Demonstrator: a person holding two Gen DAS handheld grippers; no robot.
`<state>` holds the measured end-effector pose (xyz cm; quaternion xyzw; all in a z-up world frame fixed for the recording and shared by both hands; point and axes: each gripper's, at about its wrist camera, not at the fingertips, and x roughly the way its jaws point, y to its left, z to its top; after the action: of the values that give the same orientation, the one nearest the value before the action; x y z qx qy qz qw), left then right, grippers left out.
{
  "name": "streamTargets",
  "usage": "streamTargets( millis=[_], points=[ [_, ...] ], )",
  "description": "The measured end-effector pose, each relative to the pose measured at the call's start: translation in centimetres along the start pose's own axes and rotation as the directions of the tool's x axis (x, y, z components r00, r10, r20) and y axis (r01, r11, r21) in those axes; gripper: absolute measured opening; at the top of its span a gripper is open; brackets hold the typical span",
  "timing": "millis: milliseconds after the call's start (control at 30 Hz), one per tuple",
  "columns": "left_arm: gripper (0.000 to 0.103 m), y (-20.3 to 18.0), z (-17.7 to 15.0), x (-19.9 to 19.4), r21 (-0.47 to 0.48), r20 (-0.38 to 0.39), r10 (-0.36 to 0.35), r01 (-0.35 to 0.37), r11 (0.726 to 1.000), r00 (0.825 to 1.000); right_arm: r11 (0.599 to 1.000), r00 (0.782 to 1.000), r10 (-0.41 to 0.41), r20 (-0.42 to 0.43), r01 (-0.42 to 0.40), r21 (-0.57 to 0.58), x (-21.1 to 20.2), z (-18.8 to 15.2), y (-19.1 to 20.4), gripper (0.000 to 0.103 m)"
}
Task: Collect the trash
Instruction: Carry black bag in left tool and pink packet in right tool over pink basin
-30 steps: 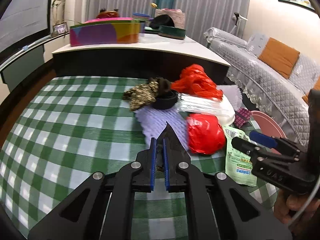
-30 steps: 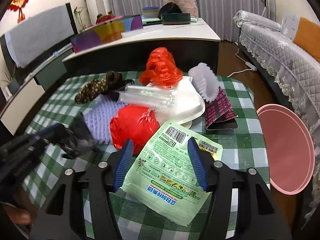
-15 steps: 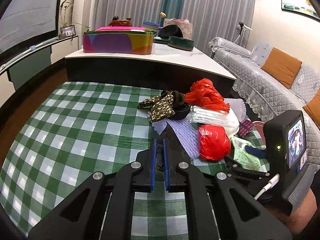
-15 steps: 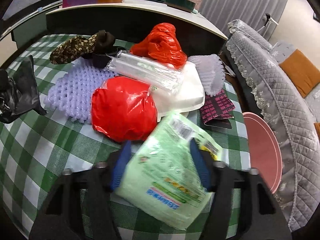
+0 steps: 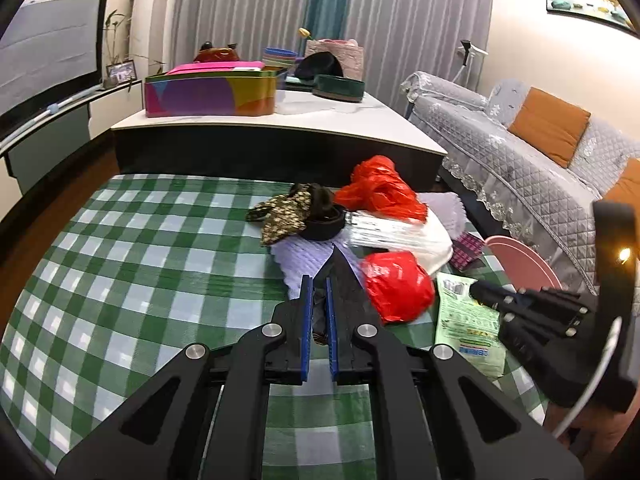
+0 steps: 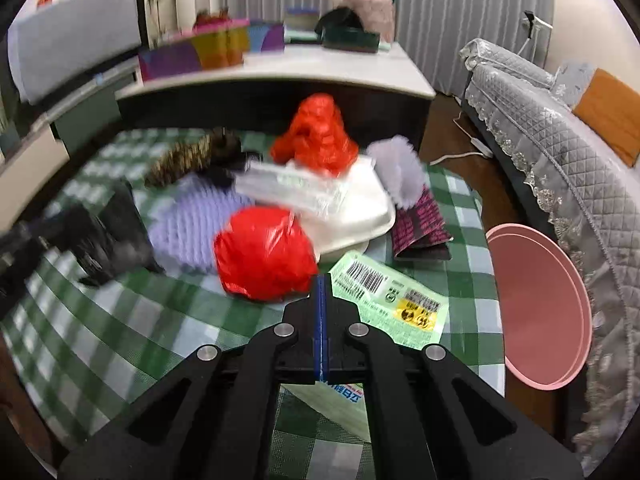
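Two red plastic bags [image 6: 264, 254] lie on the checked tabletop [image 6: 120, 320], one beside the white foam tray [image 6: 360, 216], the other [image 6: 316, 136] behind it. One green packet [image 6: 392, 300] sits in front of that tray, one dark patterned wrapper [image 6: 420, 228] to its right, two lilac foam sheets [image 6: 188, 228] flank it.
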<state>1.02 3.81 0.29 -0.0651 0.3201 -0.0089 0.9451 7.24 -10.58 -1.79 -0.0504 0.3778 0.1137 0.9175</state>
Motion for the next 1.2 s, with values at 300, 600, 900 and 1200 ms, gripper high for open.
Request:
streamTargets(
  millis=[300,600,900,1200],
  points=[
    [0.007,-1.8,-0.2,1.3,0.017,-0.018,-0.02,0.02,1.0,1.0,0.982,1.0,-0.003,0.019,-0.001,0.19,0.5,-0.2,-6.3,0.019],
    [0.007,-2.8,0.1,3.0,0.02,-0.03,-0.036,0.037,0.999,0.999,0.964,0.999,0.027,0.03,-0.034,0.263,3.1,1.2,-8.9,0.047],
    [0.007,-3.2,0.6,4.4,0.04,-0.031,-0.037,0.039,0.998,0.999,0.95,0.998,0.056,0.012,-0.057,0.307,6.3,2.6,-9.9,0.045],
    [0.007,-3.3,0.8,4.5,0.041,-0.026,-0.039,0.041,0.998,0.999,0.948,0.997,0.07,0.021,-0.073,0.308,6.6,3.1,-9.9,0.002]
  ],
)
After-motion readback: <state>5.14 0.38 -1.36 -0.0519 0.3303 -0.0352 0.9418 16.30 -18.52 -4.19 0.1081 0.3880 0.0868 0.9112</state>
